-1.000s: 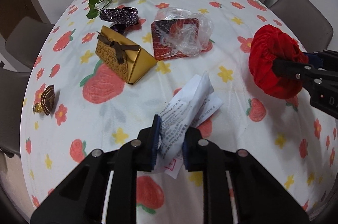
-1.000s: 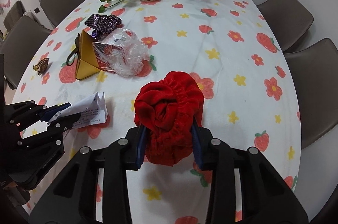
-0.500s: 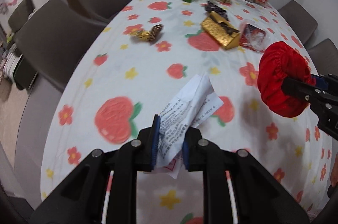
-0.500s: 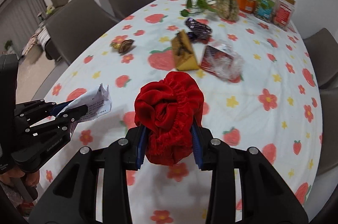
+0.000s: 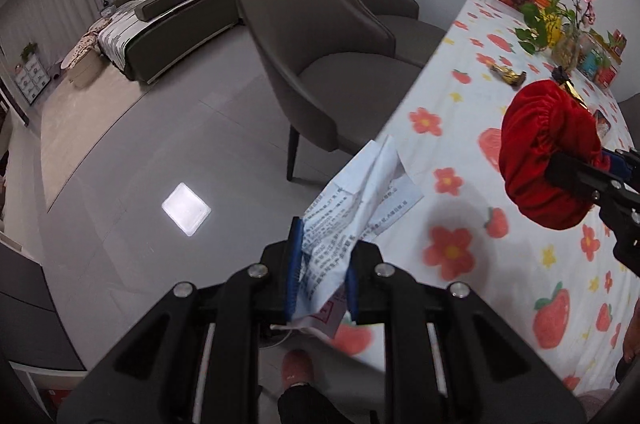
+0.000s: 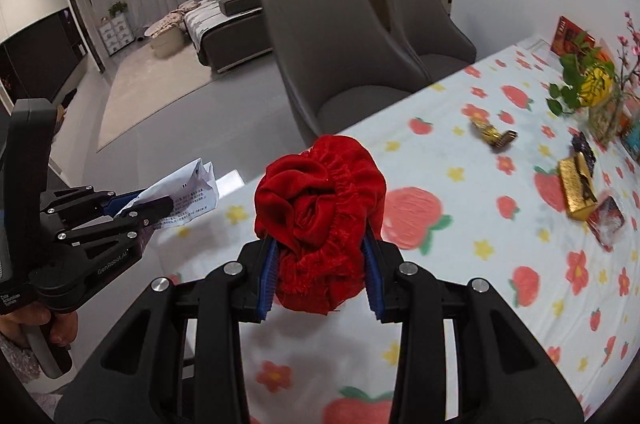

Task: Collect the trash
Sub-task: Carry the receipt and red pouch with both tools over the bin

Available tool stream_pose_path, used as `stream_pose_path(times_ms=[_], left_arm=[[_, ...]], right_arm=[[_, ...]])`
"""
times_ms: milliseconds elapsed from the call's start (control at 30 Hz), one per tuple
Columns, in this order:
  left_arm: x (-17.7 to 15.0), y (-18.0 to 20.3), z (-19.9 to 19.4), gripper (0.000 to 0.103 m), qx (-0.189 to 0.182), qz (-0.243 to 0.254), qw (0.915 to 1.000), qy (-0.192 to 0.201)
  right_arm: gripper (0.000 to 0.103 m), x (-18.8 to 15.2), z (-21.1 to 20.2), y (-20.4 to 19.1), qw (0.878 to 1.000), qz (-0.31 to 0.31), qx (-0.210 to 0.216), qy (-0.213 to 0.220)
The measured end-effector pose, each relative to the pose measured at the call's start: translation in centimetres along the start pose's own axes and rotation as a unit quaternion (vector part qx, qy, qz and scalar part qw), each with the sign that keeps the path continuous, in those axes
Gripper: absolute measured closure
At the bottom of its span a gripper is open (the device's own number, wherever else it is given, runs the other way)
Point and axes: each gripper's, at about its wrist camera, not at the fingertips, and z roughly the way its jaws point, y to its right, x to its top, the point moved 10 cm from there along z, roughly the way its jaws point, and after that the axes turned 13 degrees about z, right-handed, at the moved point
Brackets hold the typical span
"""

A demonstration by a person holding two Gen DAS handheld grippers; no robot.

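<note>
My left gripper is shut on a crumpled white printed paper and holds it over the table's near edge, partly above the grey floor. It also shows in the right wrist view with the paper. My right gripper is shut on a bunched red velvet cloth, held above the flowered tablecloth. The red cloth also shows at the right of the left wrist view.
Two grey chairs stand at the table's left side. On the table lie a gold wrapper, a gold gift box, a plastic-wrapped packet, a plant in a vase and jars behind. A sofa stands far off.
Both grippers have swung left with their loads, away from the table's middle. The views now face the table's left edge, the chairs and the floor.
</note>
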Motion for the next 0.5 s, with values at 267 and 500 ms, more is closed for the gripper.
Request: stream_pose_path(times_ms=[267, 500], left_arm=[[-6.1, -13.5, -0.7, 0.084, 0.017, 0.013, 0.9997, -0.014], [-11.6, -19.0, 1.0, 0.084, 0.01, -0.016, 0.9988, -0.046]], right_arm=[[0.068, -2.9, 4.8, -14.6, 0.999, 0.026, 0.014, -0.015], [0.068, -6.4, 7.8, -21.3, 0.998, 0.001, 0.023, -0.05]])
